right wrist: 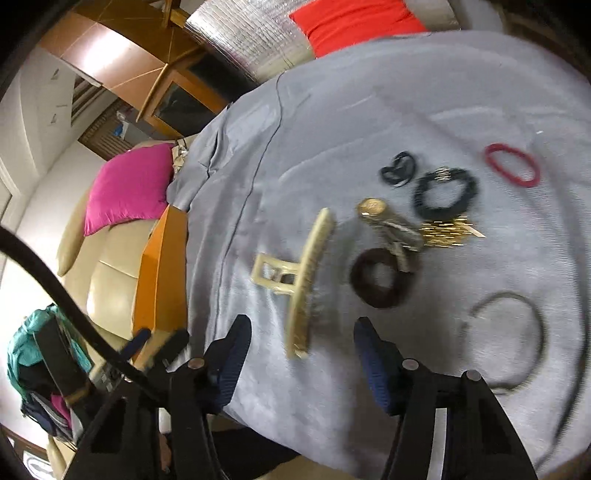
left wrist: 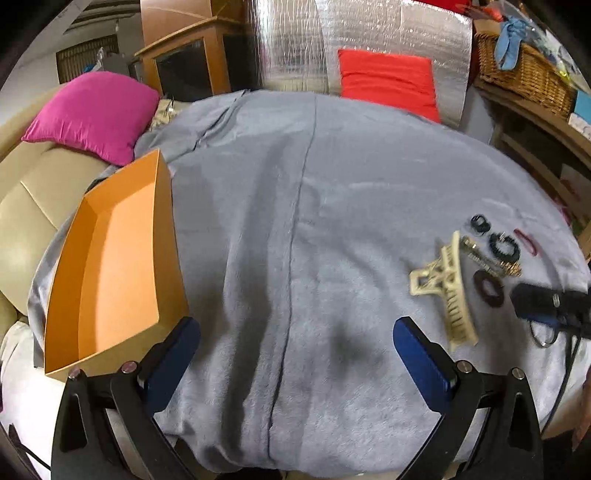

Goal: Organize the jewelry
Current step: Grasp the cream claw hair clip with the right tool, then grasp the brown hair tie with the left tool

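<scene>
- A grey blanket (left wrist: 295, 221) with a dark seam down its middle covers the work surface.
- At its left, a beige leather sofa (left wrist: 26, 206) carries a magenta cushion (left wrist: 96, 114).
- Far behind stands a wooden cabinet (left wrist: 184, 62) with a dark glass door.
- Silver foil sheeting (left wrist: 369, 29) stands upright at the far edge, a red cushion (left wrist: 386, 83) against it.
- Far right, a wicker basket (left wrist: 524, 74) sits on a wooden shelf.
- The left wall (right wrist: 33, 110) is white.

Left gripper (left wrist: 295, 354) stood wide apart and empty over a grey blanket (left wrist: 295, 203), with an orange tray (left wrist: 110, 258) at left and a cream hair claw (left wrist: 445, 284), dark hair ties (left wrist: 489, 288) and the right gripper (left wrist: 543, 302) at right.
</scene>
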### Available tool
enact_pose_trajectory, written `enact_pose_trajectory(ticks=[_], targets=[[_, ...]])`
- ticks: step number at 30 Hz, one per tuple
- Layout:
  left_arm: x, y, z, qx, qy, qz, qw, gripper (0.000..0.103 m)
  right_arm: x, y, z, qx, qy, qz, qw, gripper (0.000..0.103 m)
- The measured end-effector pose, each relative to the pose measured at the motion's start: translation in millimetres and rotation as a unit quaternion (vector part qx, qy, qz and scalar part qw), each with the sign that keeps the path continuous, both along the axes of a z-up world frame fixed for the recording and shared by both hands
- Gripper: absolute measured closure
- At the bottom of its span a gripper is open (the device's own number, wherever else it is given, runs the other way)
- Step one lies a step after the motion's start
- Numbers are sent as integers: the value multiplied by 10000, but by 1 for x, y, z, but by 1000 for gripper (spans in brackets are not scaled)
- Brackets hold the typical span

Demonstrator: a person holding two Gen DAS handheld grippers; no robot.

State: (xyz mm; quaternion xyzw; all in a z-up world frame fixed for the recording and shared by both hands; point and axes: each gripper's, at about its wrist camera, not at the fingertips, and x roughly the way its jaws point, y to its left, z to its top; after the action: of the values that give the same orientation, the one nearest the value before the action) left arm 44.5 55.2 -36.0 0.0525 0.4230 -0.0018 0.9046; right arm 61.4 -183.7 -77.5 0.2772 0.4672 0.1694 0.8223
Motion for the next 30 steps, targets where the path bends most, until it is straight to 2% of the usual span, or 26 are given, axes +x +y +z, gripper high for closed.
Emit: enact_pose_trajectory(ticks=[5, 11, 12, 15, 17, 19, 25, 27, 30], targets=[[0, 6, -3, 48, 28, 60, 10000, 0, 29, 5, -12, 670, 144, -247, 9973, 41], [-6, -11, -10, 167, 255, -301, 9991, 0, 61, 10, -17, 665, 338, -600, 9954, 41], [-8, -12, -10, 184, 249, -319, 9990, 0, 67, 11, -20, 666, 391, -640, 9950, 43], [-8, -11, -10, 174, 274, -303, 9990, 0, 79, 14, -30, 530, 612, -722, 9941, 60], [-7, -7, -10, 156, 278, -262, 9991, 0, 86, 15, -39, 398, 792, -740, 9933, 75], [-6, -5, -12, 130, 270, -202, 9993, 0, 88, 12, -44, 412, 877, -769, 9923, 86], [1, -3, -15, -25, 320, -89, 9994, 0, 83, -5, -36, 744, 646, -830, 9917, 88], [2, -7, -16, -15, 308, -119, 9995, 0, 78, -12, -34, 1026, 636, -815, 9893, 91], [4, -21, -14, 81, 219, -256, 9994, 0, 67, -31, -21, 1156, 450, -888, 9883, 92]])
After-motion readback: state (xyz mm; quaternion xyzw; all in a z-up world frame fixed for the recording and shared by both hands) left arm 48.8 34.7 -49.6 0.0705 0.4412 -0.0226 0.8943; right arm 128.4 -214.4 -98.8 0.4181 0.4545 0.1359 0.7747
